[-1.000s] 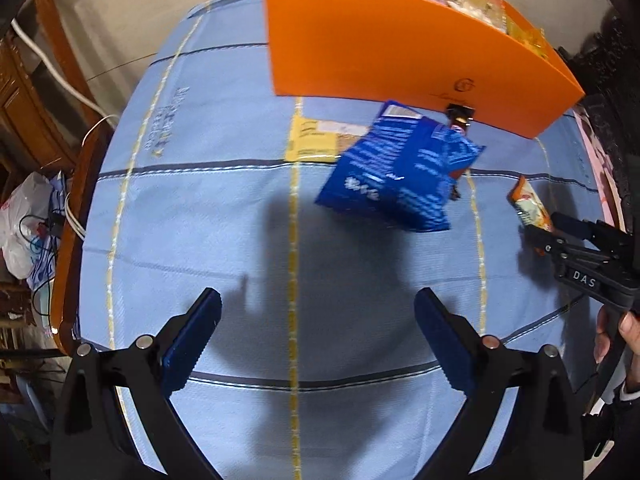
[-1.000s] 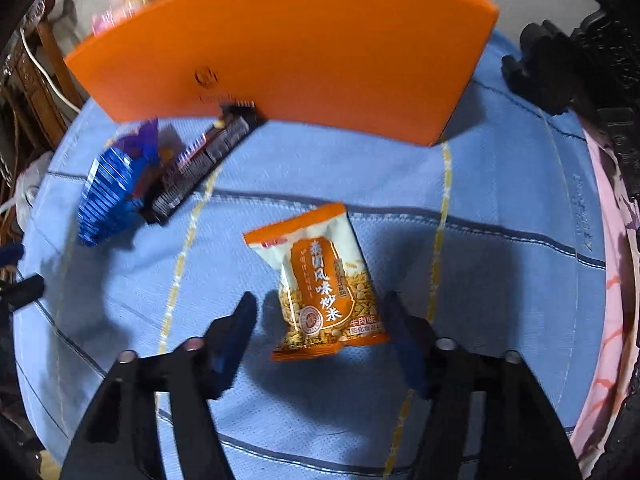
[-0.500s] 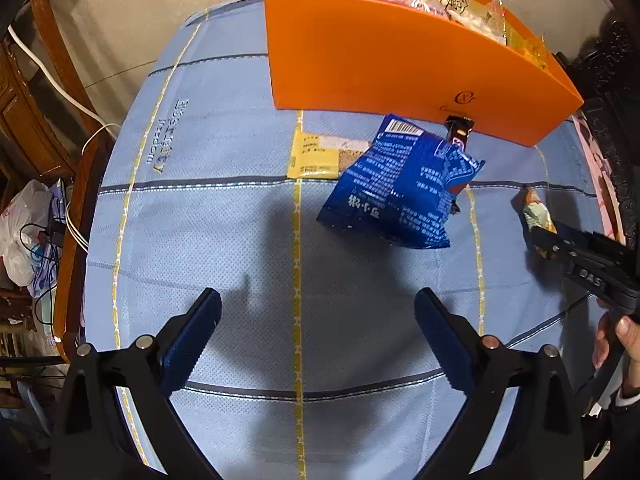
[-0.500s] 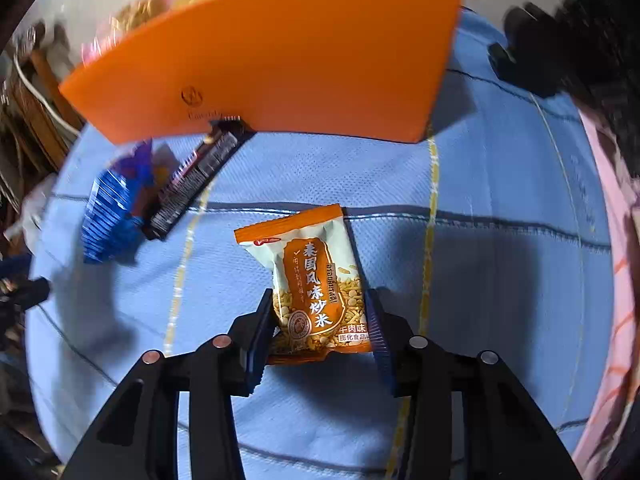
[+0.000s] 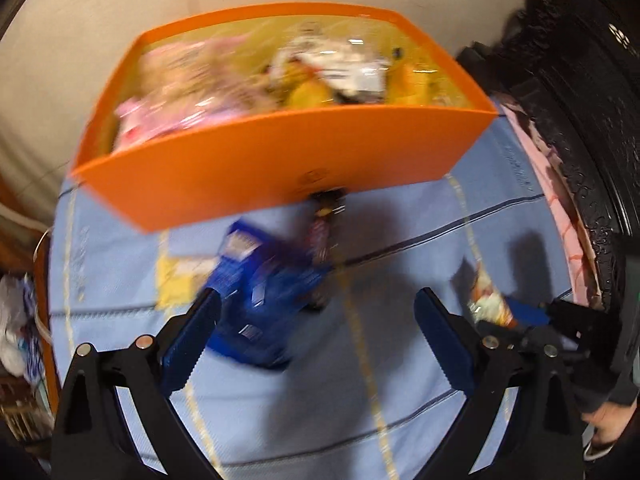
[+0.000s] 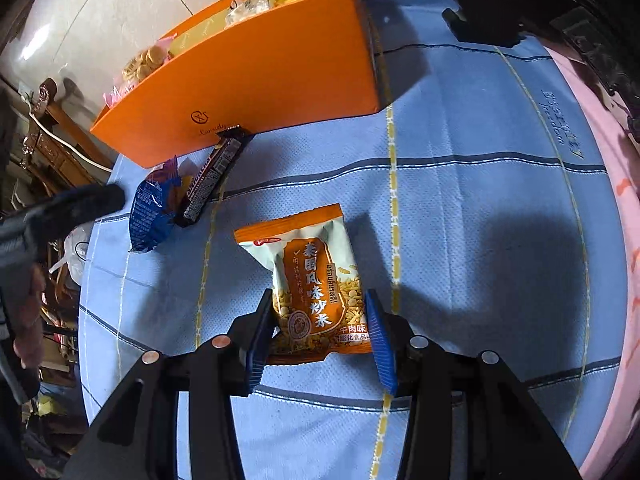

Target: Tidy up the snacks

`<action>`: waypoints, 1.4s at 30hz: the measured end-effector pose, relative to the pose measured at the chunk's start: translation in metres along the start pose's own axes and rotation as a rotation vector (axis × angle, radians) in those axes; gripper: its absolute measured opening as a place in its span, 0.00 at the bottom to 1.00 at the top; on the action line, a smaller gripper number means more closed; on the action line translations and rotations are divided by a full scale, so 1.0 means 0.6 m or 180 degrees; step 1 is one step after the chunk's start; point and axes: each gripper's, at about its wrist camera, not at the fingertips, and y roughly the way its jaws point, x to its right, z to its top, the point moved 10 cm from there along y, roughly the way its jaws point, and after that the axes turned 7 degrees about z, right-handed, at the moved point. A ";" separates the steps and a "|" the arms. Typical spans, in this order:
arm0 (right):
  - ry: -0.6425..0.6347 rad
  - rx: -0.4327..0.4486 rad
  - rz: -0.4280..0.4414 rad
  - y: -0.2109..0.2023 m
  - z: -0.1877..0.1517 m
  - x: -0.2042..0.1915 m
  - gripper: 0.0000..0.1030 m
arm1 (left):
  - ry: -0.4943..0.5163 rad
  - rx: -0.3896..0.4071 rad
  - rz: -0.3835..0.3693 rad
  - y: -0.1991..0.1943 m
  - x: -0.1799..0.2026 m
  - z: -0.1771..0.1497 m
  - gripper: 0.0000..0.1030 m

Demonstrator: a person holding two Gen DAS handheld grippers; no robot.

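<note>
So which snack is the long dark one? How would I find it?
Find the big orange box on the blue cloth. At the foot of its front wall, below the printed logo, a dark bar lies slanting. It is long and thin, unlike the crumpled blue bag touching it and the orange packet.

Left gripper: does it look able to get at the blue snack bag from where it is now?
Probably yes. The left gripper is open, and the blue snack bag lies uncovered on the cloth just ahead of its fingers, though the picture is blurred.
</note>
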 end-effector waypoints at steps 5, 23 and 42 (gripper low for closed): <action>0.0039 0.0037 0.0023 -0.014 -0.010 0.007 0.44 | -0.0009 -0.0197 -0.0333 0.046 0.049 0.029 0.92; 0.0063 0.0051 0.0170 -0.013 -0.010 0.003 0.45 | 0.0312 -0.0585 -0.0416 0.158 0.093 0.016 0.01; 0.0016 0.0092 -0.0019 -0.012 -0.008 0.000 0.75 | 0.0197 -0.0654 -0.0654 0.161 0.060 -0.005 0.00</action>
